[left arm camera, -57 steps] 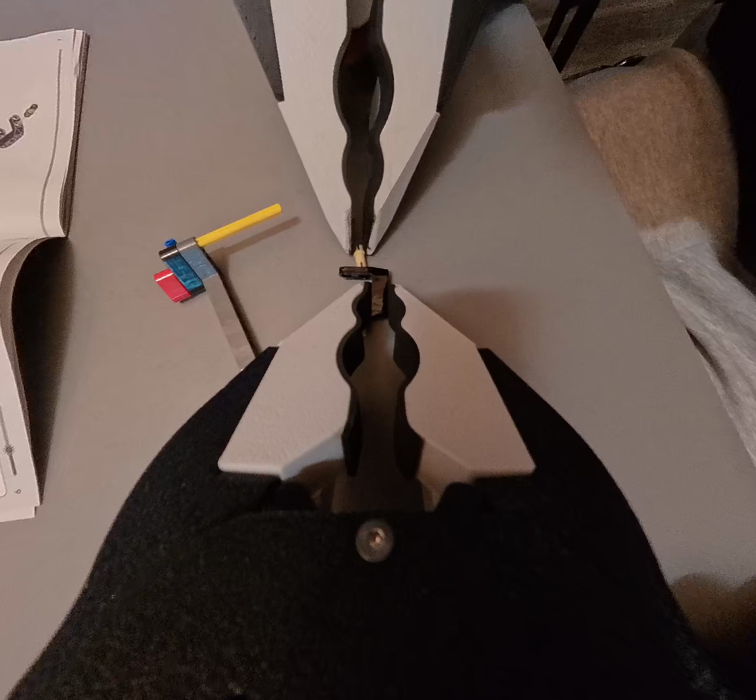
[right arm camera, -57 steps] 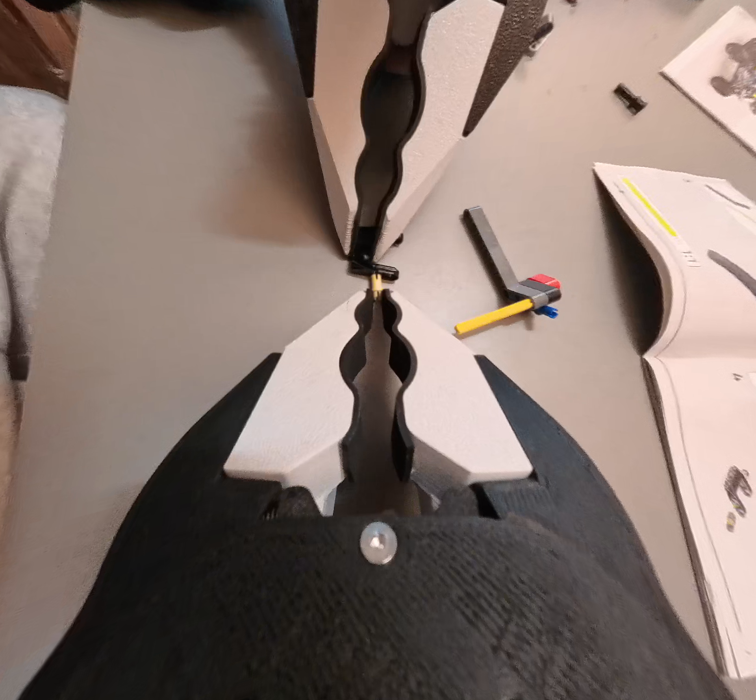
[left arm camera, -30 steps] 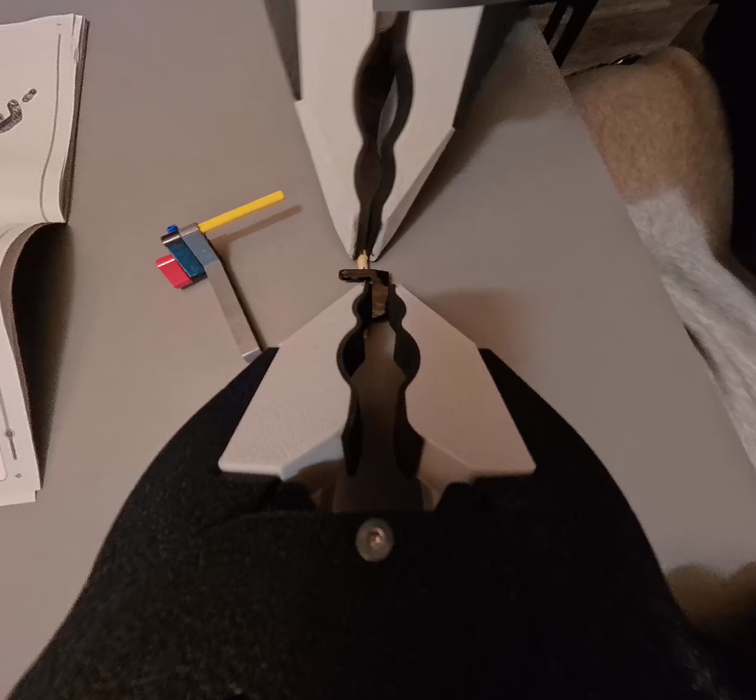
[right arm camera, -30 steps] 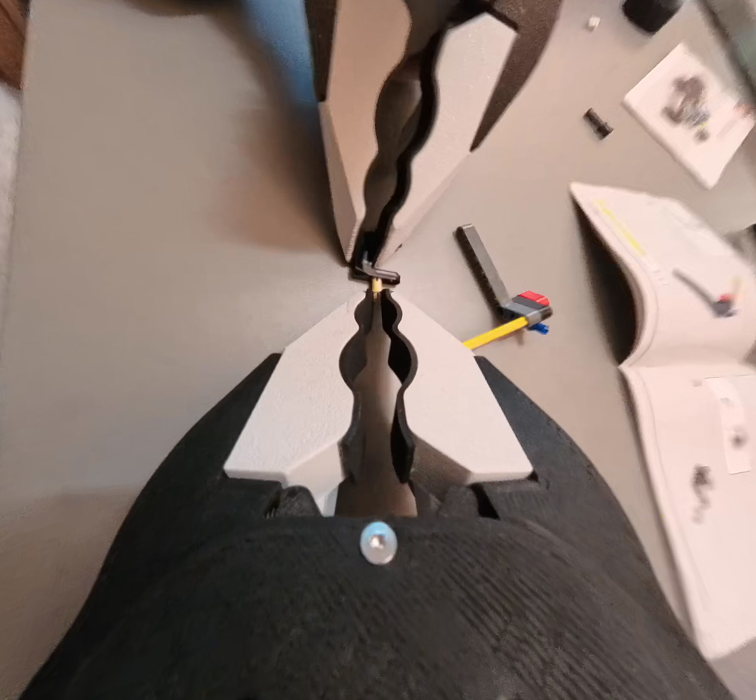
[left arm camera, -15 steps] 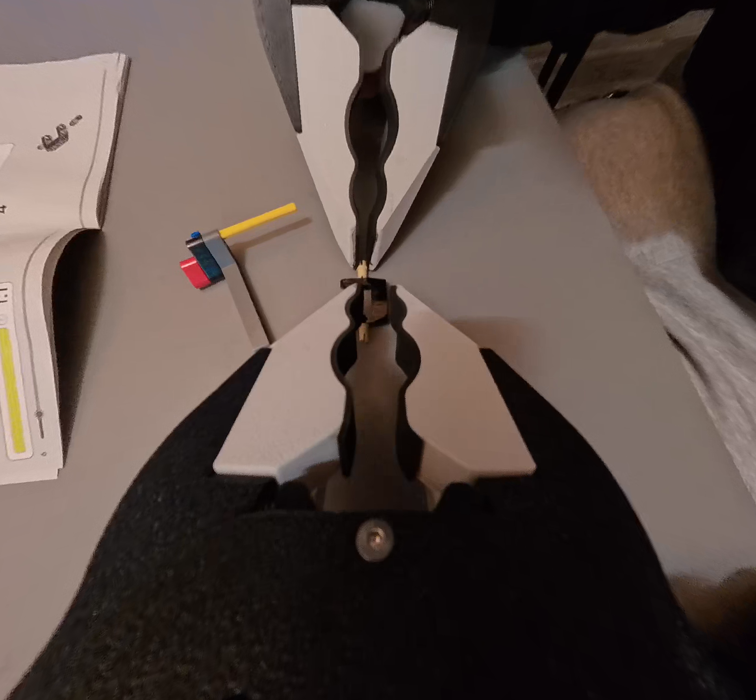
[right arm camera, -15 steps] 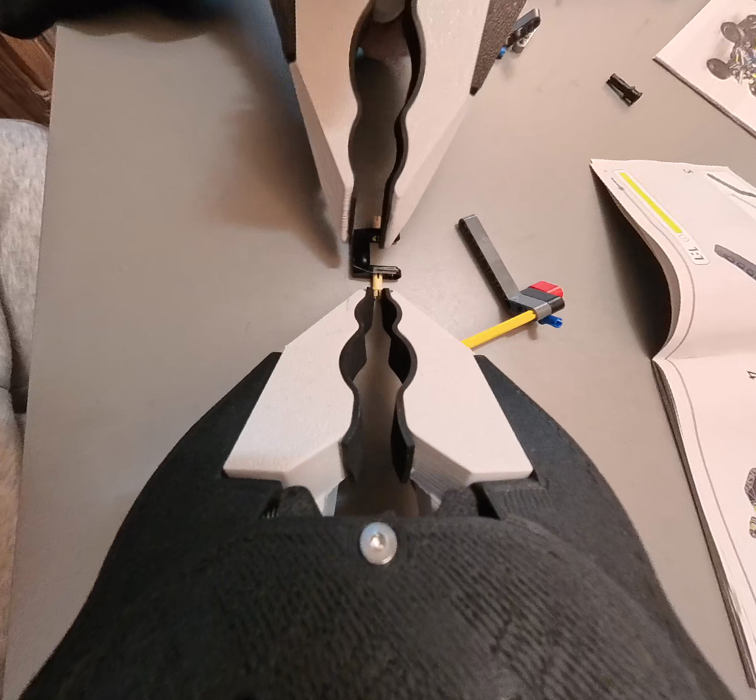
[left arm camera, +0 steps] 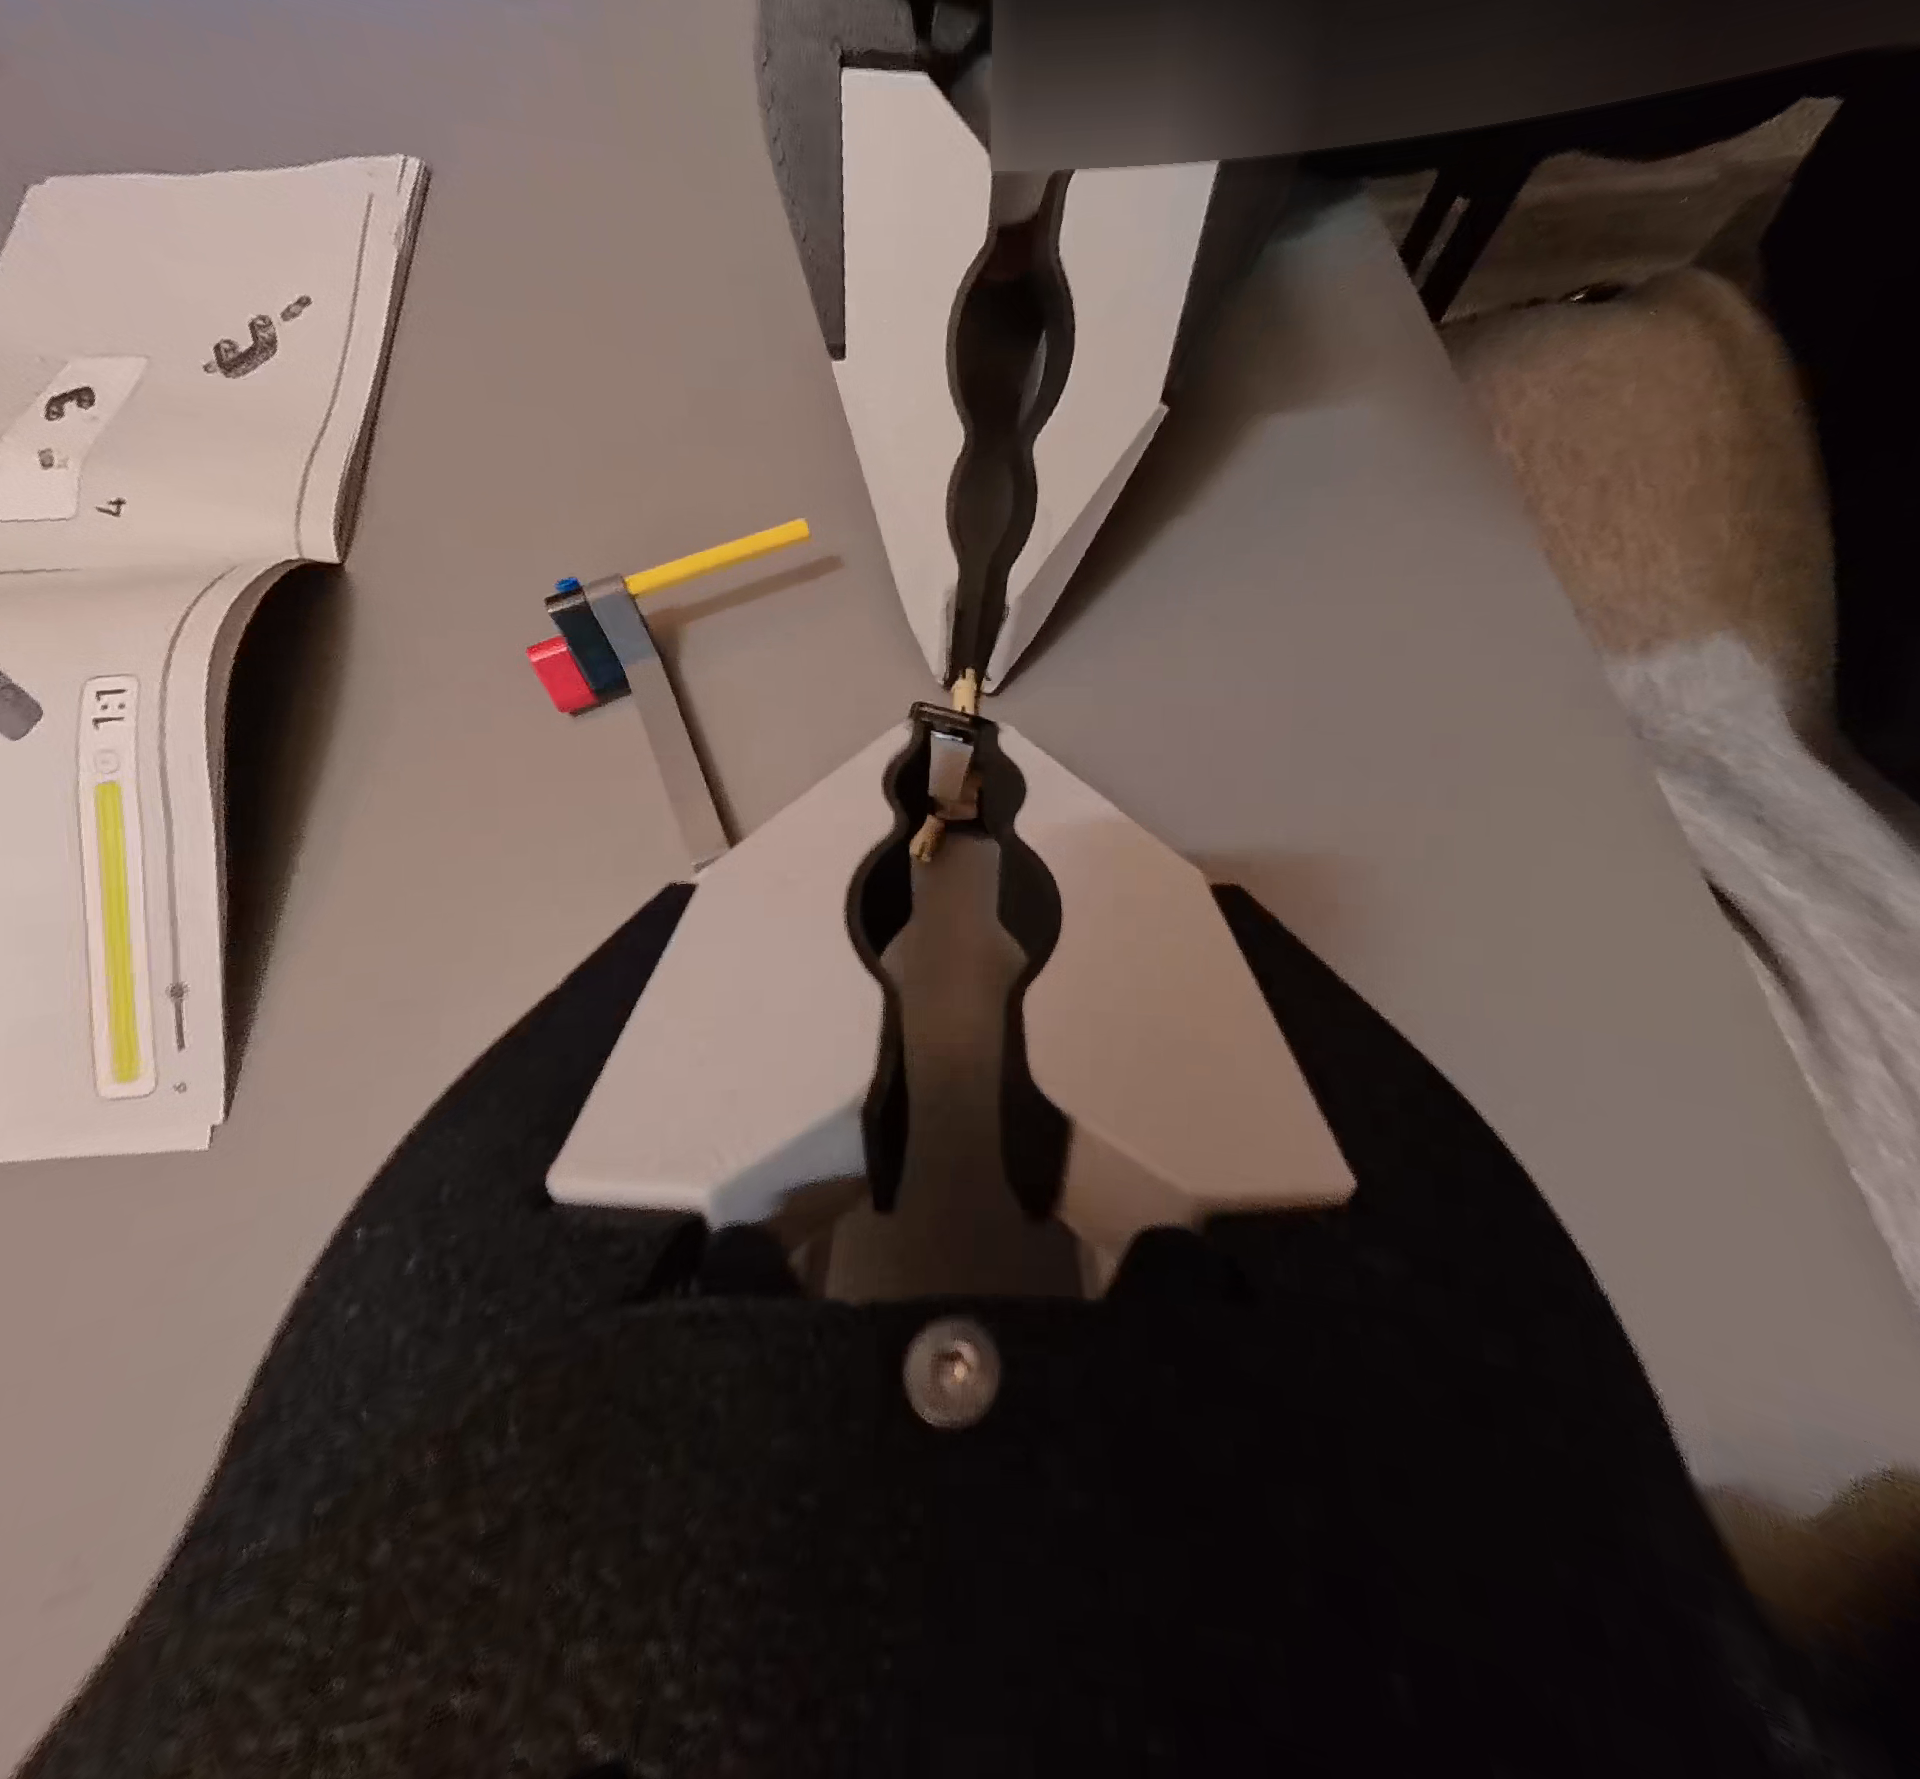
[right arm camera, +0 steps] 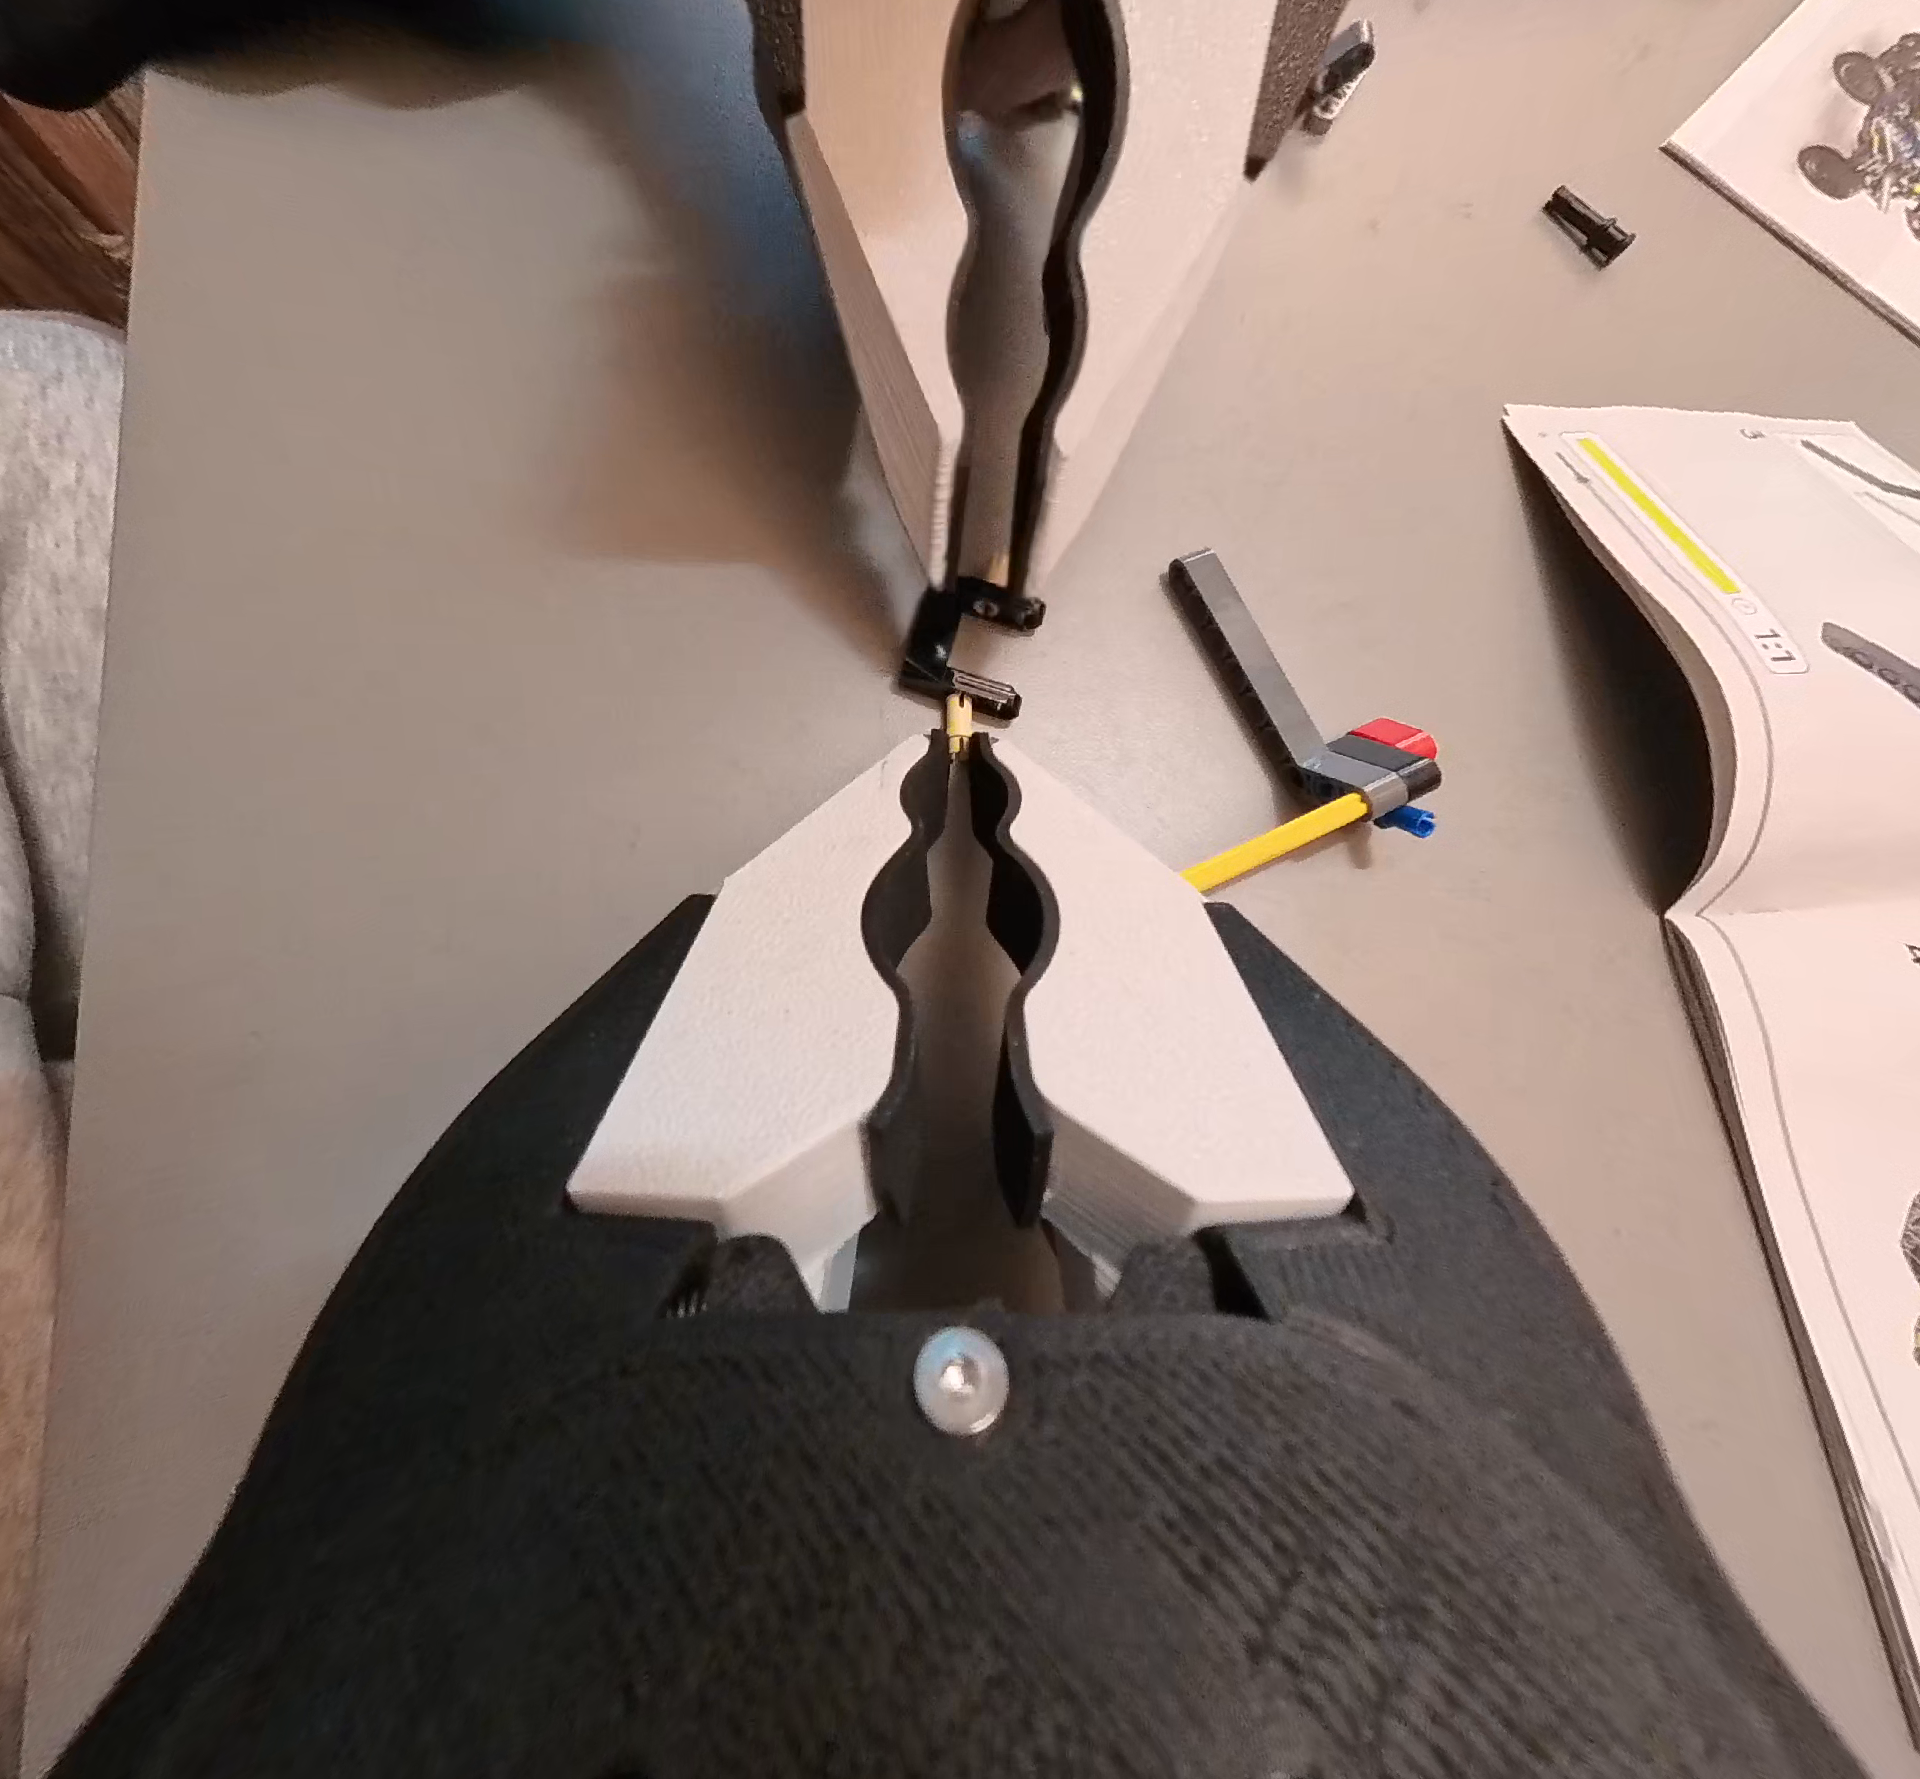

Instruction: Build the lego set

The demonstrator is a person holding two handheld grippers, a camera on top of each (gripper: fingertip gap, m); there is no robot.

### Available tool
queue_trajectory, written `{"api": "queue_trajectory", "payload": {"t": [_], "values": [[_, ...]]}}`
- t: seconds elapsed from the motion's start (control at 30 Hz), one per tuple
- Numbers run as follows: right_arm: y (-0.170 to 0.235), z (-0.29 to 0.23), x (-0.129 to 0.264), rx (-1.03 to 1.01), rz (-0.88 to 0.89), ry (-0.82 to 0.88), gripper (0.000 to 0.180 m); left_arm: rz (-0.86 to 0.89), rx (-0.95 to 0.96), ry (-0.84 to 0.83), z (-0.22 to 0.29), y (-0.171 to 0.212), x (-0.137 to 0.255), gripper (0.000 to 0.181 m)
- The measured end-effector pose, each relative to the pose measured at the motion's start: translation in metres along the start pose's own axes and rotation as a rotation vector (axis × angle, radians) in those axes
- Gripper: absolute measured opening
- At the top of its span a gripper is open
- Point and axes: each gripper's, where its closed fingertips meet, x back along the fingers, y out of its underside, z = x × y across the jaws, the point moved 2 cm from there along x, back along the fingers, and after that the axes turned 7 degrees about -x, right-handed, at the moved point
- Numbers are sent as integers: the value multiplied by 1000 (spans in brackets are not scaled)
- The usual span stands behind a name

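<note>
Left tongs (left arm camera: 943, 742) pinch a black bracket (right arm camera: 951, 643); right tongs (right arm camera: 958, 742) pinch a tan pin (right arm camera: 957, 717) touching it, above the desk (right arm camera: 468, 482).

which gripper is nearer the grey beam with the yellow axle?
Roughly equal. Left gripper and right gripper meet tip to tip beside the grey beam assembly, neither touching it; I can't tell which is nearer.

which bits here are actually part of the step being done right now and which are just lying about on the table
In use:
- black bracket, held by left gripper
- tan pin, held by right gripper

Lying about:
- yellow-rod assembly
- open booklet
- loose black peg
</note>
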Motion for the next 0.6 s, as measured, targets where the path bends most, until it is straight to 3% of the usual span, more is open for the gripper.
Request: {"api": "queue_trajectory", "payload": {"t": [0.27,0.6], "values": [[0,0,0,-25,-3,4,3,-151,-80,8,8,12,-12,6],[-3,0,-3,-6,0,72,3,-136,-61,38,8,15,-10,6]]}}
